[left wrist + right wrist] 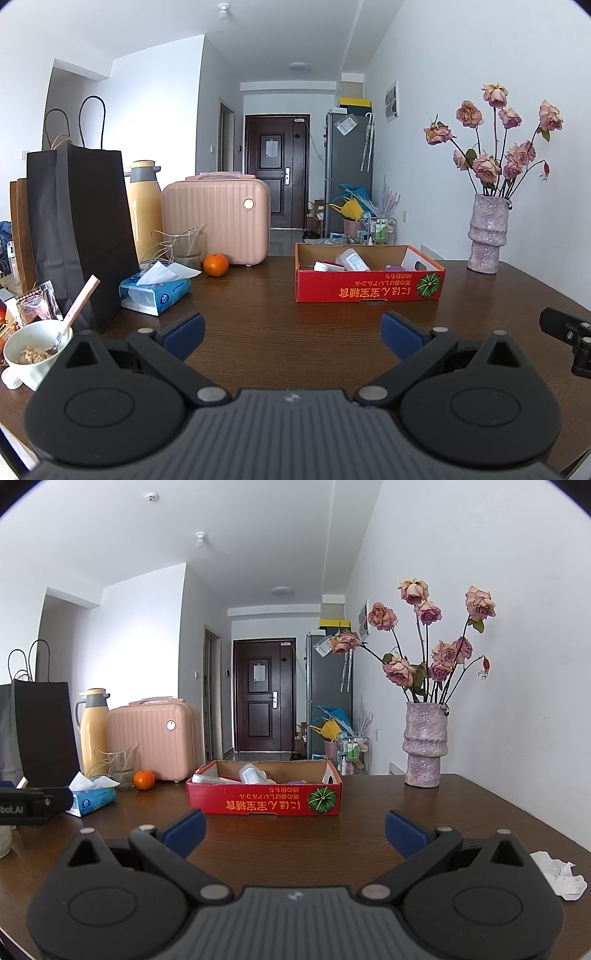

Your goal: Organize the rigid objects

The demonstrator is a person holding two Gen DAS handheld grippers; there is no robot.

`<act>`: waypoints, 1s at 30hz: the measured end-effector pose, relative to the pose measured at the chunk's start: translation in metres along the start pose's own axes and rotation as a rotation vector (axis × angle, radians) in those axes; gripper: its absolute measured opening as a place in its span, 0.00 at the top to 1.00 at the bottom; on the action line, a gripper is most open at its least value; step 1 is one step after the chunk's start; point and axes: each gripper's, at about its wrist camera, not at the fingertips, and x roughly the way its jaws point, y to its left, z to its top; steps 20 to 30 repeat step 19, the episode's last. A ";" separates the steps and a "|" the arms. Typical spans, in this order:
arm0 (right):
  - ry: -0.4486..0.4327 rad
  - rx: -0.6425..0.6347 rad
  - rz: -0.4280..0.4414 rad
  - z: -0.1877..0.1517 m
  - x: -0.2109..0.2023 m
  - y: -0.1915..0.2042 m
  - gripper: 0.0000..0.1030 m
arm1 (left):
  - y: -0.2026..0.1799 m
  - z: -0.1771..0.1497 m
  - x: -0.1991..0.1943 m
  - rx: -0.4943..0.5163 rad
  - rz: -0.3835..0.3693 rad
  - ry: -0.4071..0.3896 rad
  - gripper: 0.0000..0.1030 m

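rigid objects, among them a white bottle [354,259] and a flat white case [327,266], lay in a red cardboard box [369,290] at the middle of the dark wooden desk [277,325]. i held the left tongs [292,331] and the right tongs [294,829] low over the desk in front of the box, both spread wide and gripping nothing. an orange [215,265] sat beside a pink case [218,225] to the left; a vase of dried roses [424,746] stood to the right, a crumpled tissue [561,875] nearer me.
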 end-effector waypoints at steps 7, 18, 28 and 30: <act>0.001 -0.002 0.000 0.000 0.000 0.001 0.00 | 0.000 0.000 0.000 0.001 0.000 -0.001 0.00; 0.004 -0.004 0.000 -0.001 0.002 0.003 0.00 | -0.002 -0.002 0.000 -0.002 -0.017 -0.005 0.00; 0.004 -0.004 0.000 -0.001 0.002 0.003 0.00 | -0.002 -0.002 0.000 -0.002 -0.019 -0.004 0.00; 0.004 -0.004 0.000 -0.001 0.002 0.003 0.00 | -0.002 -0.002 0.000 -0.002 -0.019 -0.004 0.00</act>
